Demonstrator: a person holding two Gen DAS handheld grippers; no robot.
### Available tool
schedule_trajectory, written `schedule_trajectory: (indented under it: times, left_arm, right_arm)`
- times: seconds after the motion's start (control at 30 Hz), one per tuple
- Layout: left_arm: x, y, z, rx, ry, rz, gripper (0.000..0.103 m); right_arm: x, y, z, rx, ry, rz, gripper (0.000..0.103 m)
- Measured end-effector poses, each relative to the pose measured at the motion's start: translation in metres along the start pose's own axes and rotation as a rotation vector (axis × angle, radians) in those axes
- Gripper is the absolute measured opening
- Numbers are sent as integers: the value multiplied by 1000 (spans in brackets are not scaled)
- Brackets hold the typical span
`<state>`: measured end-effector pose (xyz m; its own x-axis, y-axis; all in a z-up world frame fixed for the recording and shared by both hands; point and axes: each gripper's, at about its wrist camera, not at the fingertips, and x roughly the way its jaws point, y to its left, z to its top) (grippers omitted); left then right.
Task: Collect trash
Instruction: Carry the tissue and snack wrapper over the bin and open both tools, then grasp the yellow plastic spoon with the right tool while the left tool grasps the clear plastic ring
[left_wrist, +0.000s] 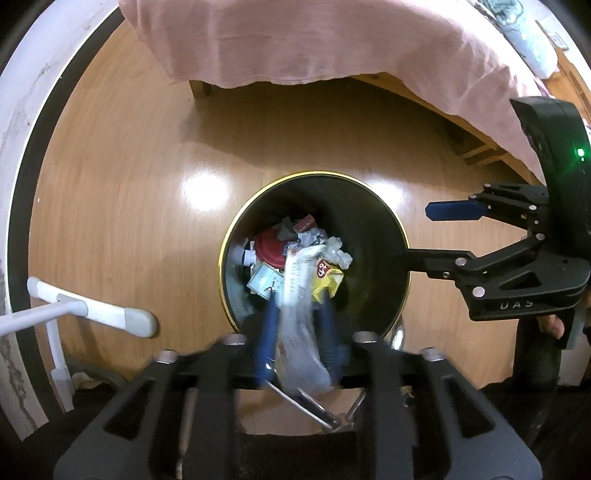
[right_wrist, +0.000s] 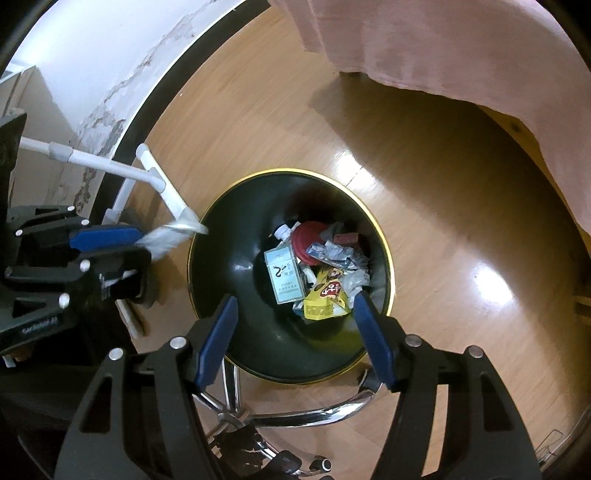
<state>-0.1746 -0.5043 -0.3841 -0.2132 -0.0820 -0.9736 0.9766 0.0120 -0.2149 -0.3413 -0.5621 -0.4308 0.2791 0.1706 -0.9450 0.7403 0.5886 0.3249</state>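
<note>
A black trash bin with a gold rim (left_wrist: 400, 236) (right_wrist: 384, 243) stands on the wooden floor, holding a red lid (right_wrist: 306, 240), a white-green box (right_wrist: 284, 277), a yellow snack wrapper (right_wrist: 325, 299) and crumpled papers. My left gripper (left_wrist: 295, 314) is shut on a clear plastic wrapper (left_wrist: 299, 325) over the bin's near edge; the wrapper also shows in the right wrist view (right_wrist: 166, 236). My right gripper (right_wrist: 295, 314) is open and empty above the bin; it also shows in the left wrist view (left_wrist: 417, 232).
A bed with a pink sheet (left_wrist: 314, 44) (right_wrist: 461, 48) stands beyond the bin. A white rack foot (left_wrist: 92, 308) (right_wrist: 162, 184) lies left of the bin by the wall. A chrome chair base (right_wrist: 295, 410) sits just below the bin.
</note>
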Motion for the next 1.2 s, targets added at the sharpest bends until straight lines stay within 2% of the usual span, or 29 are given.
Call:
schedule_trajectory:
  times: [0.03,0.07,0.17,0.23,0.3,0.37,0.47,0.5,0.53,0.63,0.7,0.77,0.8,0.87,0.9,0.93,0.97,1.0,1.1,1.2]
  left_arm:
    - [-2,2,0,-8,-14,2,64]
    - [-5,3,1,-16,-28,6,70]
    - [-15,6,2,-29,-70,35,70]
    - [-31,5,4,-1,-124,107,70]
    - [-53,0,4,44,-181,190,74]
    - [-83,-9,4,86,-264,282,87]
    - [-148,-25,-10,151,-420,418,92]
    - [-172,-28,-19,159,-473,455,93]
    - [-190,-29,-26,156,-512,480,93]
    - [-264,-22,-72,112,-642,523,96]
    - [-307,-5,-110,37,-705,562,96]
    - [-346,29,-156,-99,-733,622,96]
    - [-356,46,-174,-154,-731,645,96]
    - [-379,93,-226,-342,-696,720,96]
    - [-384,108,-245,-407,-673,735,96]
    - [-390,130,-271,-498,-640,748,96]
    - [-397,153,-300,-600,-608,747,96]
    - [-402,170,-324,-682,-592,732,96]
    - [-412,201,-376,-829,-576,694,96]
    - [-418,216,-407,-894,-570,704,96]
  right_arm:
    - [-1,-1,1,2,-2,-1,64]
    - [-2,-2,1,6,-6,-3,64]
    - [-9,-4,3,10,-18,-13,64]
    - [-19,-5,7,11,-43,-28,64]
    - [-44,-9,16,19,-111,-61,64]
    - [-72,-9,24,7,-185,-124,64]
    - [-131,1,39,-40,-324,-277,64]
    - [-160,14,44,-62,-383,-330,64]
    - [-178,24,47,-84,-424,-334,64]
    - [-237,87,55,-183,-554,-295,70]
    - [-261,146,58,-286,-607,-238,73]
    - [-272,229,59,-427,-626,-164,75]
    - [-271,271,59,-498,-605,-110,75]
    - [-262,337,57,-600,-543,-24,75]
    - [-255,375,57,-657,-493,33,75]
    - [-243,418,56,-724,-403,79,75]
    - [-233,451,54,-775,-329,94,75]
    - [-218,496,50,-847,-230,99,75]
    - [-190,573,41,-950,-91,49,75]
    - [-156,633,40,-961,22,-30,71]
